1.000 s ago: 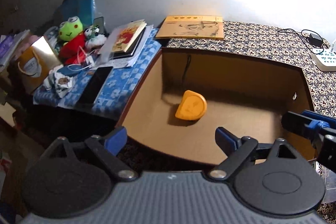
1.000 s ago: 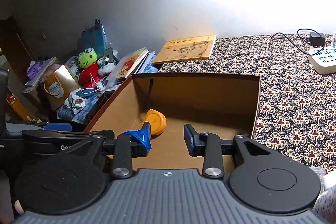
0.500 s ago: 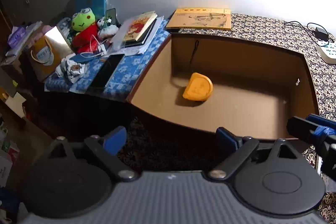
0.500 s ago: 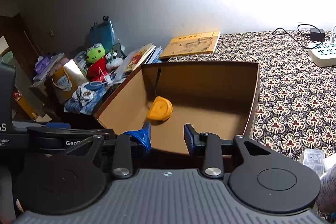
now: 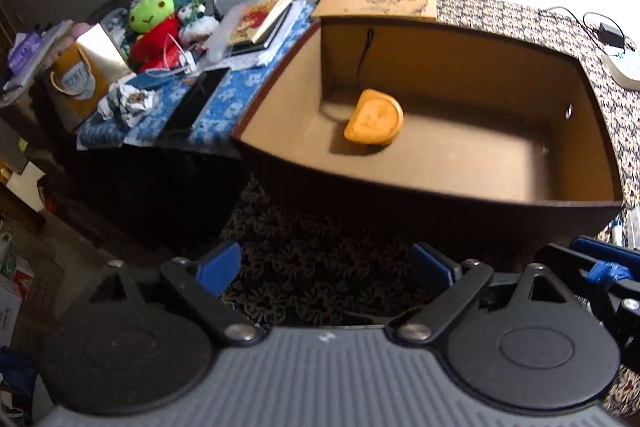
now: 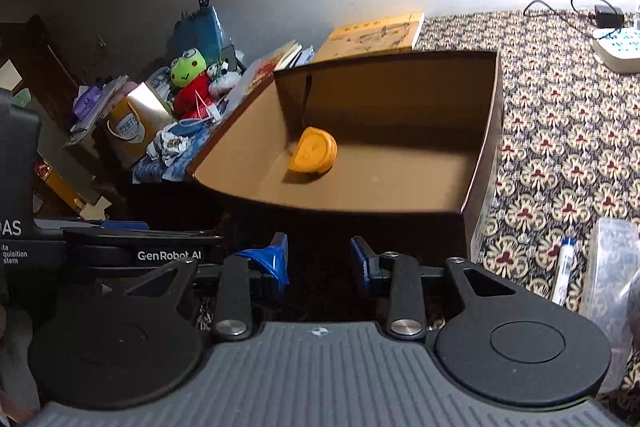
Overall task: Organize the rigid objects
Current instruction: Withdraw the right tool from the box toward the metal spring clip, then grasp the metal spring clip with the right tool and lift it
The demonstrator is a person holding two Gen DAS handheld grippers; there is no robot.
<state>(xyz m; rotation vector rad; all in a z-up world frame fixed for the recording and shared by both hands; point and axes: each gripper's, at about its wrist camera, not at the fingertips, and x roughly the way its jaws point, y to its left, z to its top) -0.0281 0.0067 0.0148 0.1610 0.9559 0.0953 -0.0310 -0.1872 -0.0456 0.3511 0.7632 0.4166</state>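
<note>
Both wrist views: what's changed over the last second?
Both grippers have pulled back and up from the cardboard box; its near wall is now in full view with patterned cloth before it. The left gripper and right gripper remain open and empty. The orange object stays put inside the box.

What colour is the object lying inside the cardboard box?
Orange-yellow object, lying alone on the cardboard box's brown floor; the left wrist view shows it best.

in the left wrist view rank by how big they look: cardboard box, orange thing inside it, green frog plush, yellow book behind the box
1. cardboard box
2. yellow book
3. green frog plush and orange thing: too alike to rank.
</note>
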